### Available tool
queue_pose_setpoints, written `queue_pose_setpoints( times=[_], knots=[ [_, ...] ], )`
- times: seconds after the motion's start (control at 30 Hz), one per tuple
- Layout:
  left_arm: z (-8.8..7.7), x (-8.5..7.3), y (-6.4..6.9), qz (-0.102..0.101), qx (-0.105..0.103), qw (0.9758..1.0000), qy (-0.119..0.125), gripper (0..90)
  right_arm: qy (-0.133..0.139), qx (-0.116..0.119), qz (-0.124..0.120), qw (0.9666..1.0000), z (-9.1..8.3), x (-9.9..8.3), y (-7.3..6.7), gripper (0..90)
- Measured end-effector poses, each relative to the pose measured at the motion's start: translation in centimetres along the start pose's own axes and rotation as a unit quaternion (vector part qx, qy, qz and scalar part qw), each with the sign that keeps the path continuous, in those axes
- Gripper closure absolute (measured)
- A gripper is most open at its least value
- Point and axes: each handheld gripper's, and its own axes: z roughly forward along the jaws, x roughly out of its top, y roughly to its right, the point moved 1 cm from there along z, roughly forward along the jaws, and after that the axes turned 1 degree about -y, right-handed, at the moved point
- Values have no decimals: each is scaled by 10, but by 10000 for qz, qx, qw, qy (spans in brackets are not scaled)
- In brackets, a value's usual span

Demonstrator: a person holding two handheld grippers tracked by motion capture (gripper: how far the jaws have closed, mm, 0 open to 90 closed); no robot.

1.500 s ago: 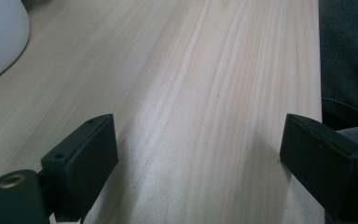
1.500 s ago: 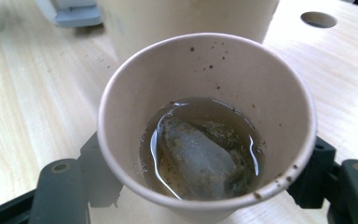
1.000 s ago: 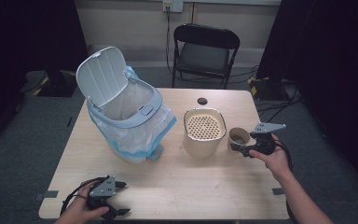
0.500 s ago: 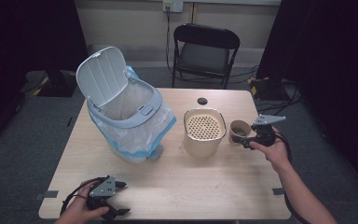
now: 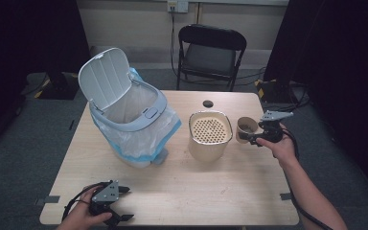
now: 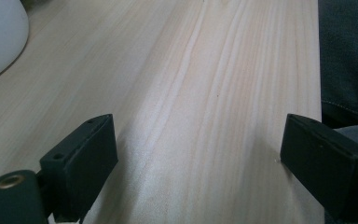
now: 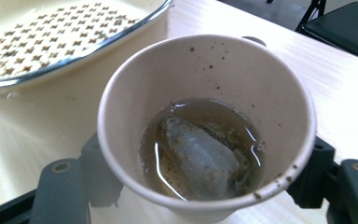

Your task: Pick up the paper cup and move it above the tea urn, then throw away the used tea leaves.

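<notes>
A paper cup (image 5: 246,128) hangs just above the table at the right, beside a cream container (image 5: 210,136) with a perforated top. My right gripper (image 5: 248,137) is shut on the cup, one jaw on each side of its wall. In the right gripper view the cup (image 7: 205,84) holds brown liquid and a soaked tea bag (image 7: 198,161), with my right gripper (image 7: 204,189) clamped low on it. My left gripper (image 5: 124,204) rests at the table's front left, open. In the left gripper view my left gripper (image 6: 205,172) has nothing but bare wood between its jaws.
A white pedal bin (image 5: 129,112) with its lid up and a blue-edged liner stands on the table's left half. A small dark disc (image 5: 208,103) lies near the far edge. A black folding chair (image 5: 211,52) stands behind the table (image 5: 187,182).
My right gripper has carried the cup a little away from the person, toward the table's far side and slightly up. The left gripper has stayed put.
</notes>
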Motion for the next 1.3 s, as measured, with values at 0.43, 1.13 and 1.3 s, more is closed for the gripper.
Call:
queue_pose_setpoints(
  times=[0.43, 1.13, 1.3],
  knots=[
    [0, 0, 0, 2, -17, 10000, 3, 102, 20, -32, 4, 10000, 7, 23, 10, 278],
    [0, 0, 0, 6, -8, 10000, 13, 102, -17, -43, -68, 10000, 10, 59, 29, 283],
    [0, 0, 0, 24, 10, 10000, 12, 102, 14, -48, -119, 9999, 11, 67, 31, 284]
  ],
)
